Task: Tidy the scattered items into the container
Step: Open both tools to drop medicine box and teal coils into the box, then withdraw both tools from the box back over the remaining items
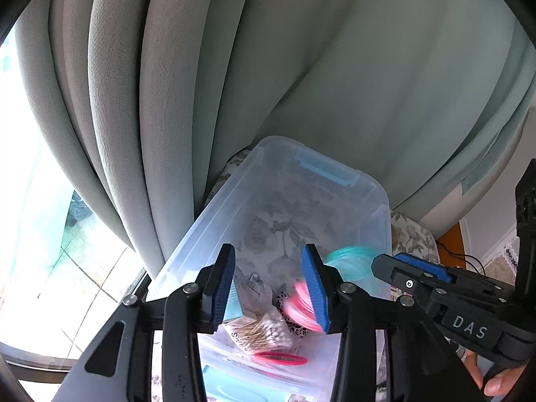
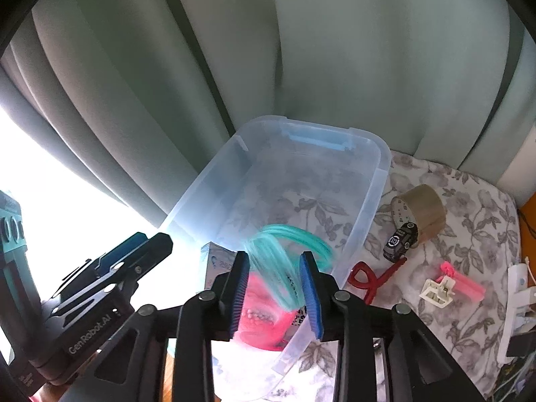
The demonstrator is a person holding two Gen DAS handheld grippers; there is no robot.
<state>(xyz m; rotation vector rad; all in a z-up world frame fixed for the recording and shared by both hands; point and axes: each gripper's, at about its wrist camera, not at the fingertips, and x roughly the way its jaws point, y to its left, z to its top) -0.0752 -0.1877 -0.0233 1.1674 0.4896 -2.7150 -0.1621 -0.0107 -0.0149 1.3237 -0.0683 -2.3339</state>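
Bin [image 2: 372, 201] of clear plastic sits on a floral-clothed tabletop [image 2: 469, 207], backed by grey-green curtains [image 1: 268, 67]; both hand-held grippers hang over its near end. Left hand-held gripper [image 1: 269, 288] has its blue pads apart with nothing between them; below it in the bin lie a cotton-swab pack [image 1: 264, 333], a small box [image 1: 232, 303], a pink coil [image 1: 303, 303], blurred, and a pink loop [image 1: 281, 358]. Right hand-held gripper [image 2: 274, 296] also stands apart; a teal coil [image 2: 284, 251] shows blurred between and just above its pads, over the bin, and I cannot tell whether it touches either pad; in the left view the same coil [image 1: 348, 261] shows inside the bin's right wall, just beside the right gripper's tip. Pink things lie under it in the bin, too blurred to name.

Outside the bin, on the cloth to its right: a tape roll [image 2: 420, 211] with a toy car [image 2: 400, 241] touching its front; a red clip [image 2: 370, 278] just beside the bin wall; a pink-and-white piece [image 2: 450, 289] nearer the edge.
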